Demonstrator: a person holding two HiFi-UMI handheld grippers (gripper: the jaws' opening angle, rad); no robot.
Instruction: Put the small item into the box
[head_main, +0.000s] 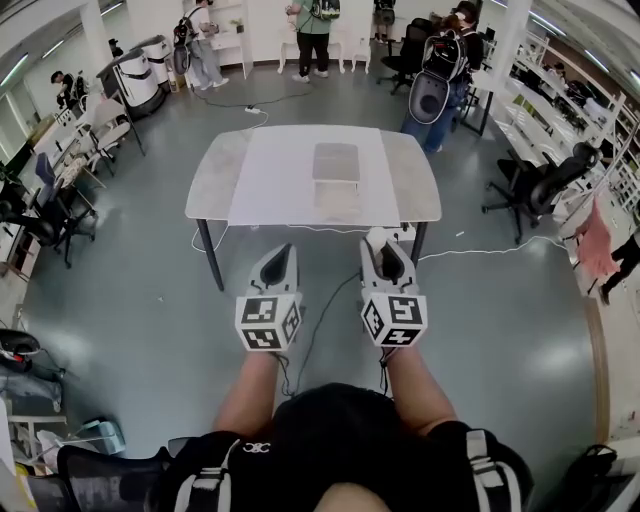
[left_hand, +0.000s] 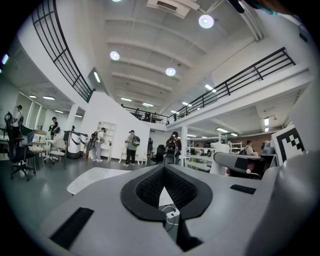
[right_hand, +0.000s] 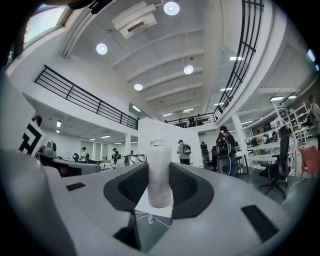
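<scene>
While standing well back from the counter (head_main: 210, 180), noted right hand-held gripper (right_hand: 159, 169) closed on small white matte cylinder (right_hand: 160, 187), faintly mottled, ends projecting above and below the black ribbed pads (right_hand: 182, 185). Noted left hand-held gripper (left_hand: 163, 170) with pad tips together, nothing between. Smooth grey shells on both. Far ahead: grey rounded-corner top on dark legs, white sheet (head_main: 280, 180) across its middle, grey rectangular box (head_main: 336, 150) on the sheet. Box contents not discernible. Cylinder well apart from box.
</scene>
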